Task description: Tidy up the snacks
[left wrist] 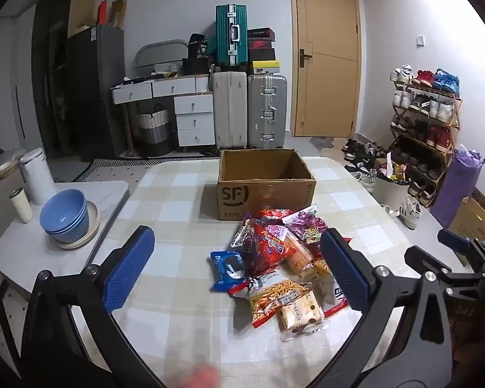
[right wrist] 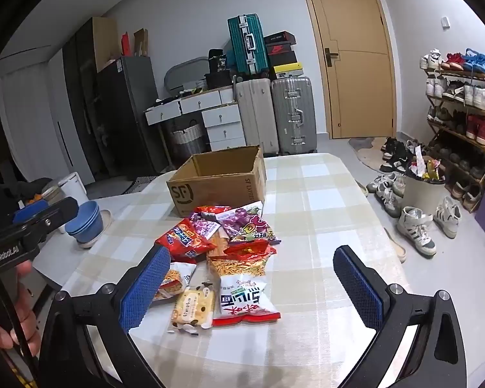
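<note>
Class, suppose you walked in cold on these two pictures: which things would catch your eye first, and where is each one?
A bright heap of snack packets lies on the checked tablecloth in mid-table. Just behind it stands an open cardboard box, with nothing visible inside. Each open hand-held gripper, left and right, frames the heap with blue pads, holding nothing.

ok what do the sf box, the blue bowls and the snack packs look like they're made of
SF box: brown corrugated cardboard, matte, with rough cut edges and printed black lettering.
Blue bowls: smooth and slightly glossy, catching a small highlight; ceramic or hard plastic, the look leaves it open.
Snack packs: thin, shiny plastic film, crinkled, with glare and crimped end seams.
</note>
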Demonstrator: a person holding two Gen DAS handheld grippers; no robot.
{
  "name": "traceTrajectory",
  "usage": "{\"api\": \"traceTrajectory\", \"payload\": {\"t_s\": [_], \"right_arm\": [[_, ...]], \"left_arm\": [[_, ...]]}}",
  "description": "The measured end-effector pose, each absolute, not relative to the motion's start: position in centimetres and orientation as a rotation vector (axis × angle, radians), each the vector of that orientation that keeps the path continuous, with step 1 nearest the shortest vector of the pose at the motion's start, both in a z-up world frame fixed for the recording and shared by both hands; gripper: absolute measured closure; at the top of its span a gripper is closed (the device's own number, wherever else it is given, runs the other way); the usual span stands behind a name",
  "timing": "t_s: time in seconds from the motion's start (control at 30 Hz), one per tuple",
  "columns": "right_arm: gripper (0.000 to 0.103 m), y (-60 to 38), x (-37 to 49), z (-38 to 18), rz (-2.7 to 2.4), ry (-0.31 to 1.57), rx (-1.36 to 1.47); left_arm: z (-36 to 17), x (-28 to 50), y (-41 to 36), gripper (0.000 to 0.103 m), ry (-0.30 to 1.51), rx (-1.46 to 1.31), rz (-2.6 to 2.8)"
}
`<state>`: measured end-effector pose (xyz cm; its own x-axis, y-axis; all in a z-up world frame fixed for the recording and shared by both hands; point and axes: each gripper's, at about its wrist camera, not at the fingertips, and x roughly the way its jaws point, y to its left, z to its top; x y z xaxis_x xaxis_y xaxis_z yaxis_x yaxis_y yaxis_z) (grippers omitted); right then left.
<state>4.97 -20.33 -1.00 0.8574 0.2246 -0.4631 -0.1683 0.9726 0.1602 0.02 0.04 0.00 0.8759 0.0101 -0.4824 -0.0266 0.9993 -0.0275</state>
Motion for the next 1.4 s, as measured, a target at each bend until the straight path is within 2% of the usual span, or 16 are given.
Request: {"api": "traceTrajectory", "payload": {"t_s": [0.07, 1.4], "right_arm": [[0.000, -20.2, 5.2, -1.2, 0.196, 0.517, 0.117], [0.000, -19.4, 5.1, -1.7, 0.180, 0.538, 0.099]], "left_arm": [[0.1, -0.2, -0.2, 0.001, 0.447, 0.031, 0.030], [-2.5, -0.2, -0.4, 0.001, 0.539, -0.021, -0.018]]}}
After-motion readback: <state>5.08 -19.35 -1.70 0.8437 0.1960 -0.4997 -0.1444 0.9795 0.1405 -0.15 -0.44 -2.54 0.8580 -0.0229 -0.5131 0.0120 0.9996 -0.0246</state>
